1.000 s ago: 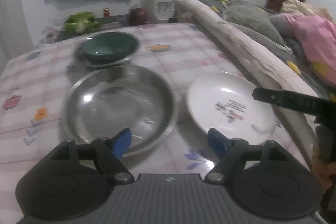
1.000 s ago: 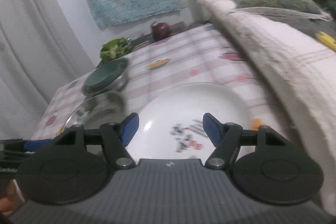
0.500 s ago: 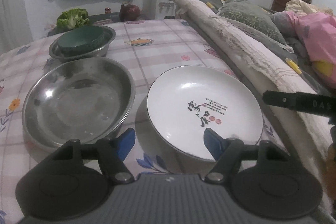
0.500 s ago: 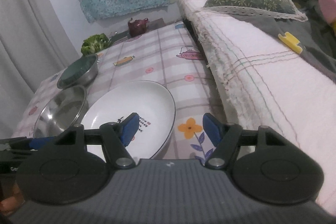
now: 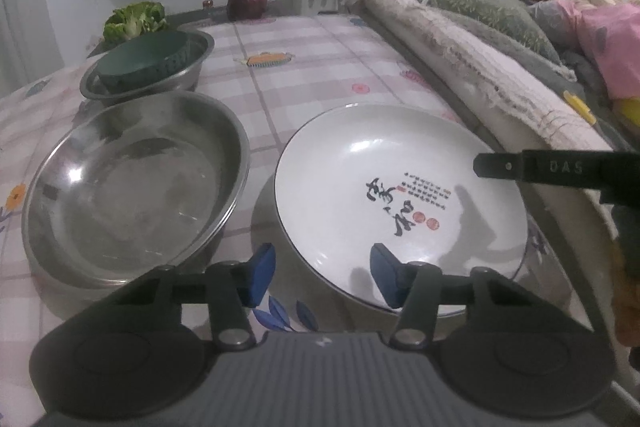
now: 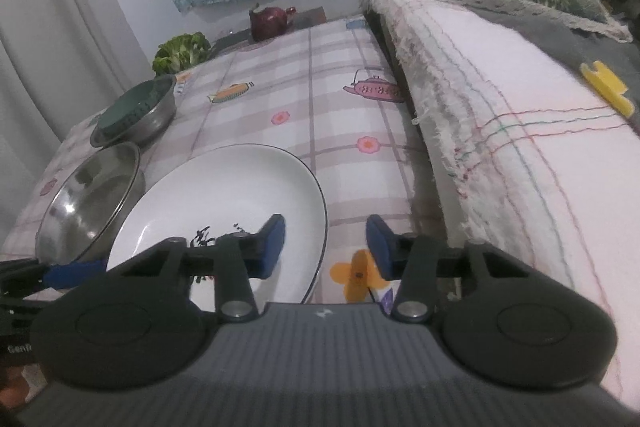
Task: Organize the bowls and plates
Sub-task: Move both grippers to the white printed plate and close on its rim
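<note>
Now you are bringing both grippers to the white plate lying on the checked tablecloth, just beside the large steel bowl. Your left gripper and right gripper have just been closing, each straddling the plate's rim, pads not yet pressing.

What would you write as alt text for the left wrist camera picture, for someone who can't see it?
A white plate with black writing lies on a checked tablecloth, its near rim between the left gripper's open blue jaws. Left of it sits a steel basin; behind, a green bowl nests in another.
</note>
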The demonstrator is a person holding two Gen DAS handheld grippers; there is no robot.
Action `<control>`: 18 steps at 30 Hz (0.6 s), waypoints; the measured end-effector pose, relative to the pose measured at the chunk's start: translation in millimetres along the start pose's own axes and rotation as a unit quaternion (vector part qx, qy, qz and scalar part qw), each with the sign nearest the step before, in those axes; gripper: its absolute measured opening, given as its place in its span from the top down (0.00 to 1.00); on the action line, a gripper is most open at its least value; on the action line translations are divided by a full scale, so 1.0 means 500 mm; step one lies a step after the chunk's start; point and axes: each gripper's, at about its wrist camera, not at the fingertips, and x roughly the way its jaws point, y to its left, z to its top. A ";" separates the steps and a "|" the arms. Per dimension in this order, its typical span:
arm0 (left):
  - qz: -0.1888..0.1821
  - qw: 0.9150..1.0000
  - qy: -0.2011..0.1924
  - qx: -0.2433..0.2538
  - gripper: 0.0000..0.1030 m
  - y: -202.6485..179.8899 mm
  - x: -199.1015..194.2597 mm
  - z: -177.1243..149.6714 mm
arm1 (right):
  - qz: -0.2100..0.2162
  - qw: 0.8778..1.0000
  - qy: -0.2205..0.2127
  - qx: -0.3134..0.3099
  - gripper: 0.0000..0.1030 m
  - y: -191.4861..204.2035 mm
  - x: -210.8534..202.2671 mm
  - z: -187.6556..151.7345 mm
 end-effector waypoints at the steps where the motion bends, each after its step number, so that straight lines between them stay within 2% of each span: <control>1: 0.000 1.000 0.002 -0.002 0.51 0.000 0.004 0.001 | 0.004 1.000 0.003 0.002 0.67 -0.001 0.007 0.001; 4: -0.002 1.000 0.005 -0.008 0.52 0.001 0.014 0.005 | 0.015 1.000 0.012 0.006 0.73 -0.004 0.024 0.003; 8: -0.003 1.000 -0.001 -0.009 0.59 -0.002 0.023 0.008 | 0.030 0.999 0.023 0.016 0.80 -0.006 0.041 0.004; 18: -0.007 1.000 0.000 -0.010 0.59 0.005 0.010 -0.004 | 0.024 0.999 0.027 0.009 0.80 0.015 0.026 -0.011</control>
